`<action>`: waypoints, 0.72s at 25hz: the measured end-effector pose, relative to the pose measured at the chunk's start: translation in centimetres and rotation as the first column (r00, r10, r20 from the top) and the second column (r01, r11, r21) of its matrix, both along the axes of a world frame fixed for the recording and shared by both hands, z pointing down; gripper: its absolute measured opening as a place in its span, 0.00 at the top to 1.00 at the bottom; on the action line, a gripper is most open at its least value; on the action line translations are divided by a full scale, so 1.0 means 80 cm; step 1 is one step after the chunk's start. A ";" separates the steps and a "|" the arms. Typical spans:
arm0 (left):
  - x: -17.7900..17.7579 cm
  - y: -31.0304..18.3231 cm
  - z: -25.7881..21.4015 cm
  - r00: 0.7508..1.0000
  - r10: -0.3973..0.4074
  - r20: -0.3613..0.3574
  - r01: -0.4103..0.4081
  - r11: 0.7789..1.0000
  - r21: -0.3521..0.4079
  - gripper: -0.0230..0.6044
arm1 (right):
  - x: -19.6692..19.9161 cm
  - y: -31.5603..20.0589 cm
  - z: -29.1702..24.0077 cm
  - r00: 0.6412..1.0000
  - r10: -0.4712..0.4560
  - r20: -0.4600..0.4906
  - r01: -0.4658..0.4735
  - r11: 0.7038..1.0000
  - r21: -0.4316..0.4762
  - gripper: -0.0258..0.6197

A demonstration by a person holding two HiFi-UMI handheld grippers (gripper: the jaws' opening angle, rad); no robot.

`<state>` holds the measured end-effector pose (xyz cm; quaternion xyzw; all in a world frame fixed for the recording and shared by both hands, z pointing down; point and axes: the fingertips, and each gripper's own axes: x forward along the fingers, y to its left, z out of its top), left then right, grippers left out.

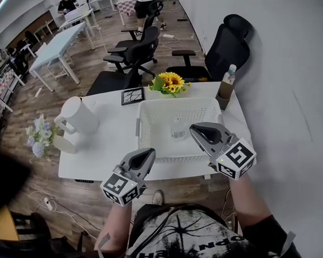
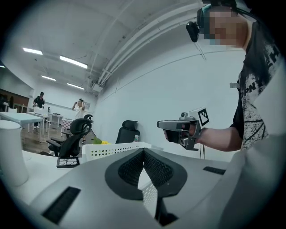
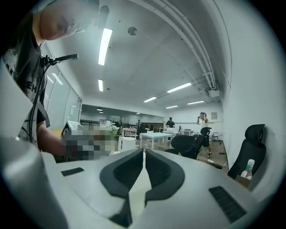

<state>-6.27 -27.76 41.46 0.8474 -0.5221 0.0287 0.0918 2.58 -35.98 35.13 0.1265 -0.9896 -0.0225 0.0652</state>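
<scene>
Just by the basket (image 1: 145, 131), left tool (image 1: 148, 152) and right tool (image 1: 196, 130) stand closed, empty.

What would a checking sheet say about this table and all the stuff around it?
Surface: white table, on a wooden floor.
Things at the grippers: white holed basket mid-table; small clear container inside it.
Clutter: white jug, sunflowers, dark framed picture, bottle in a cardboard holder, pale flowers at the left edge.
Grippers: left gripper by the basket's near corner, jaws together, empty; right gripper above the basket, jaws together, empty.
Cables: power strip with white cables on the floor.
Surroundings: black office chairs, pale blue tables, white wall.
</scene>
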 end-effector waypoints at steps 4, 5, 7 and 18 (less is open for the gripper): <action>-0.025 0.001 -0.006 1.000 -0.001 -0.004 0.001 1.000 0.002 0.95 | -0.025 -0.022 0.007 0.998 0.002 -0.066 -0.001 1.000 0.017 0.92; -0.031 0.002 -0.007 1.000 -0.003 -0.006 0.003 1.000 0.002 0.95 | -0.031 -0.027 0.010 0.996 0.004 -0.084 -0.002 1.000 0.021 0.92; -0.046 0.002 -0.008 1.000 -0.009 -0.009 0.009 1.000 0.001 0.95 | -0.044 -0.036 0.018 0.993 0.003 -0.118 0.000 1.000 0.023 0.91; -0.118 -0.015 0.013 0.999 -0.040 -0.021 0.040 0.998 -0.040 0.95 | -0.090 -0.094 0.113 0.955 -0.032 -0.296 0.026 0.999 -0.023 0.69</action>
